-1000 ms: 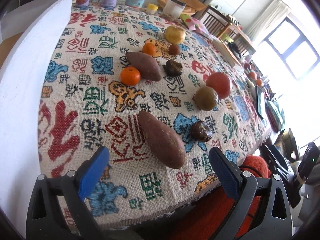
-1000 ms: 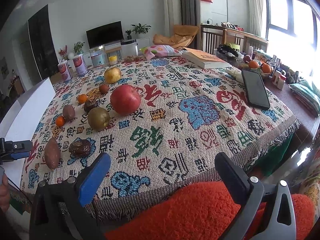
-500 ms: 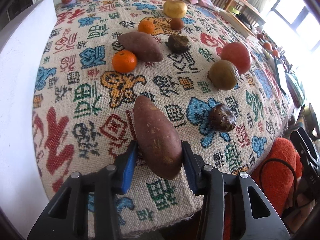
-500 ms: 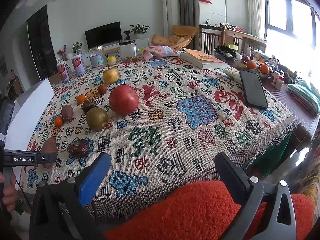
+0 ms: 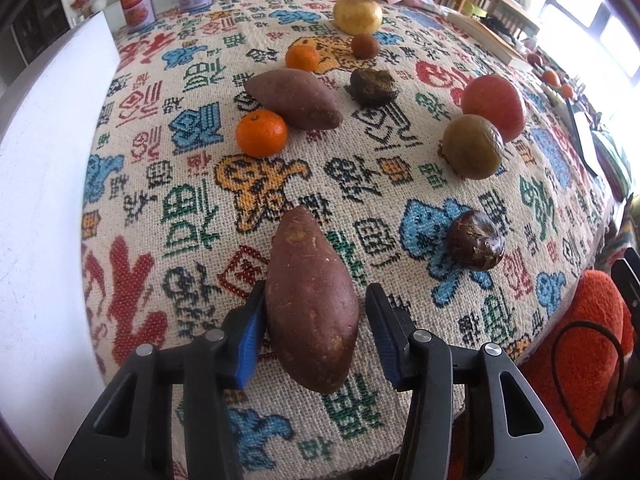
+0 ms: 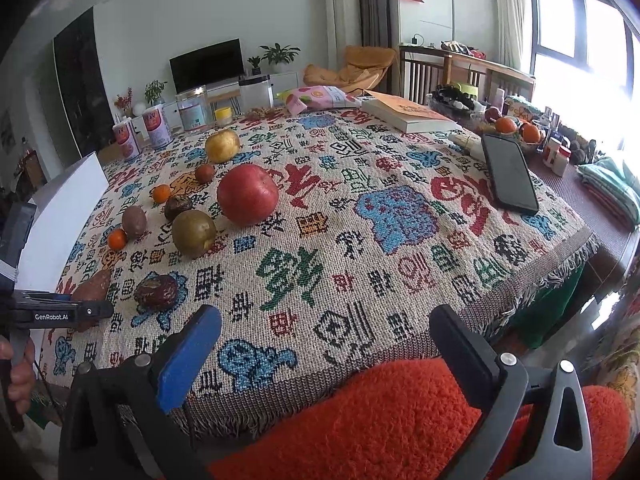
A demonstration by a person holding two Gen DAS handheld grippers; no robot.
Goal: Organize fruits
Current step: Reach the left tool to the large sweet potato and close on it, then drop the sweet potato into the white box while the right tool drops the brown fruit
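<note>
Where it lies near the table's front-left corner:
Sweet potato (image 5: 314,308): on the patterned cloth (image 5: 188,184), lengthwise between the pads.
Left gripper (image 5: 316,334): jaws just closed in, clamping the sweet potato (left pad touching; right contact unclear).
Right gripper (image 6: 320,344): spread wide, empty, before the front edge.
Passion fruit (image 5: 475,240): just beside, rightward.

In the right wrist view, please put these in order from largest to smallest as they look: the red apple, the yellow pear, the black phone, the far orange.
1. black phone
2. red apple
3. yellow pear, farther away, so its true size against the apple is unsure
4. far orange
</note>
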